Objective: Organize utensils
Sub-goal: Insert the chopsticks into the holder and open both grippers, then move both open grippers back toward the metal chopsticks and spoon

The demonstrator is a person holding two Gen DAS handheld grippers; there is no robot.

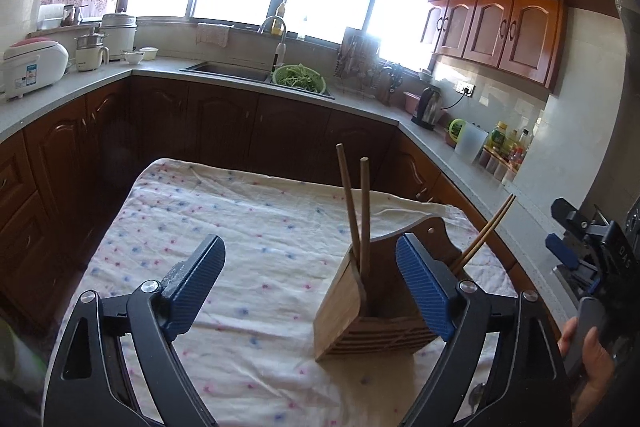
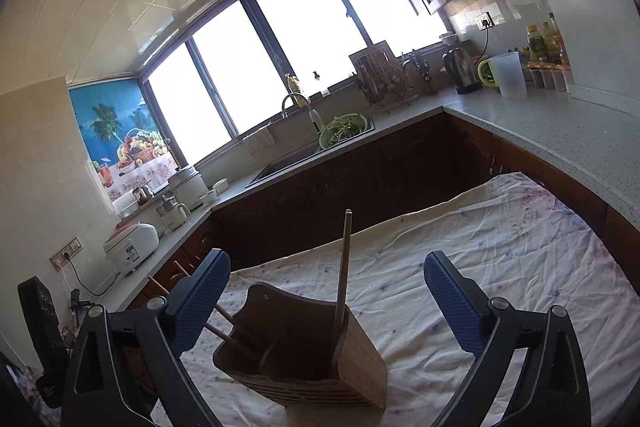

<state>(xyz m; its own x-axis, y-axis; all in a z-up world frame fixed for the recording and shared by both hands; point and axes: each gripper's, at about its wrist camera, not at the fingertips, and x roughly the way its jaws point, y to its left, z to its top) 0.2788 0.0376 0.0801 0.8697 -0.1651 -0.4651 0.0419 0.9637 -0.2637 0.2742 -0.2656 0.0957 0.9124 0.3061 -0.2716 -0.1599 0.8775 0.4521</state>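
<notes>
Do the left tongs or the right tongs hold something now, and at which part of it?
Nothing is held. The left tongs and the right tongs both stand open and empty, and the chopsticks stand in the wooden holder.

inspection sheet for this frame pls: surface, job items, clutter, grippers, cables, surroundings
surface: table under a dotted cloth, wrinkled.
job items: wooden holder upright on the cloth; chopsticks stand in it, leaning; another pair leans out of its far compartment.
clutter: nothing seen on the cloth.
grippers: left gripper open, empty; right gripper open, empty, holder ahead of it.
cables: kettle cord to a wall socket; rice cooker plugged in.
surroundings: sink, colander of greens, cabinets, bright windows.
</notes>
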